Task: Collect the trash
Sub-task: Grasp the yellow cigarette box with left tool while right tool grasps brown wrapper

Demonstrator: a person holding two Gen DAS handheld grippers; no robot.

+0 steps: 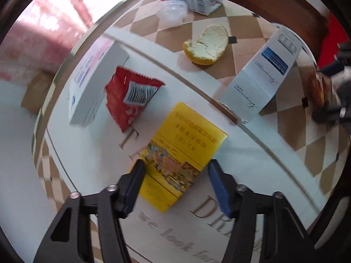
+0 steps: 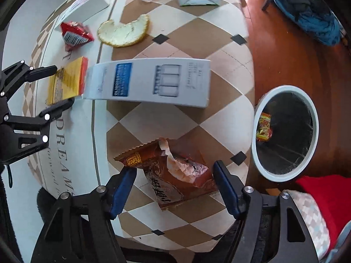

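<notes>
left wrist: brown wrapper (image 1: pixel 319 87) half cut off

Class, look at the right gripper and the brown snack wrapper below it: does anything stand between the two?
Nothing visible does. The right gripper straddles the brown snack wrapper directly, jaws open on either side. The long white carton lies farther away across the table.

Four boxes (image 2: pixel 149 82), two wrappers (image 2: pixel 175 175), one peel (image 2: pixel 124 31).
</notes>
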